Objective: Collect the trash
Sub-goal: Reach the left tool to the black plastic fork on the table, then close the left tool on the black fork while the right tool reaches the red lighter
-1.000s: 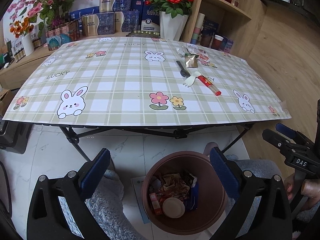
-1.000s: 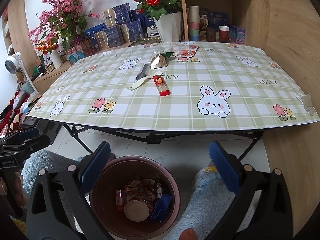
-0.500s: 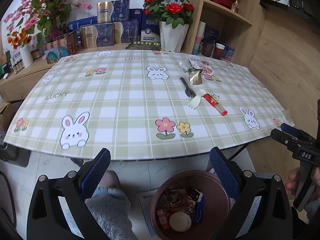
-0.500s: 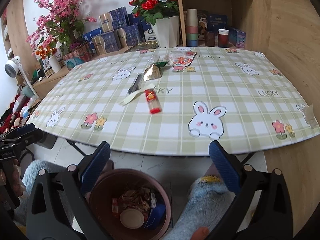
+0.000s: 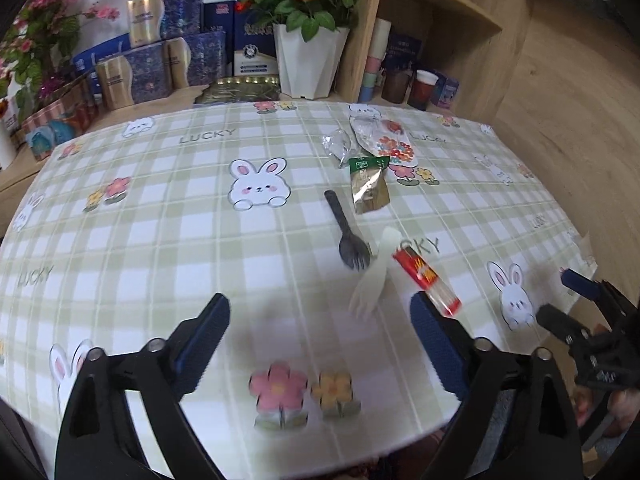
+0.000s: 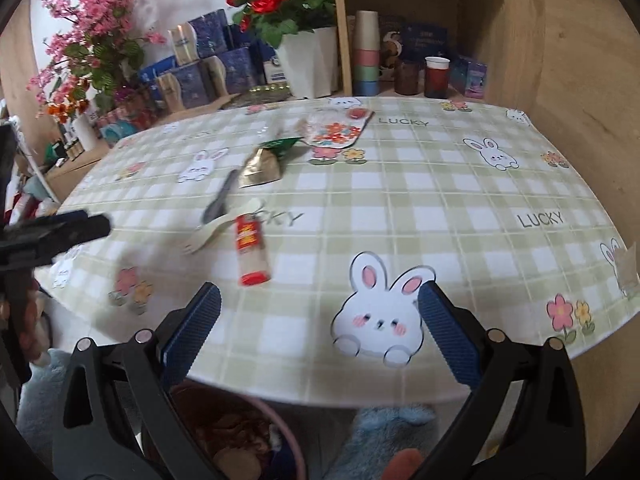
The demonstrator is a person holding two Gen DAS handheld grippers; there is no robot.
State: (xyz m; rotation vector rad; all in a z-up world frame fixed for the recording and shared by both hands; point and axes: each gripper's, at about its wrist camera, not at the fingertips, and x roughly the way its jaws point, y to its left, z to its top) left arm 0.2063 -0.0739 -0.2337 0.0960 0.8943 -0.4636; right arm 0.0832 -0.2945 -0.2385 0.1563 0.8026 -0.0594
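Trash lies on the checked tablecloth: a red and clear tube-shaped box (image 5: 426, 277) (image 6: 251, 251), a white plastic fork (image 5: 373, 280) (image 6: 216, 231), a black fork (image 5: 346, 233) (image 6: 219, 198), a gold and green wrapper (image 5: 369, 185) (image 6: 266, 161), crumpled clear plastic (image 5: 338, 145) and a flowered packet (image 5: 386, 142) (image 6: 336, 130). My left gripper (image 5: 320, 332) hovers over the near table edge, its jaws closing with nothing between them; the red box lies just beyond its right finger (image 5: 438, 340). My right gripper (image 6: 318, 334) stands open and empty over a printed rabbit. The brown bin (image 6: 240, 440) sits below the table edge.
White pot of red roses (image 5: 308, 56) (image 6: 308, 60), blue and gold boxes (image 5: 160, 64), stacked cups (image 6: 366, 52) and a wooden shelf stand behind the table (image 6: 440, 184). Pink blossoms (image 6: 100, 40) rise at far left. Fluffy blue slippers (image 6: 380, 432) show below.
Both grippers have moved forward from above the bin to over the table's near edge. The bin has dropped out of the left wrist view. The left jaws have narrowed a little.
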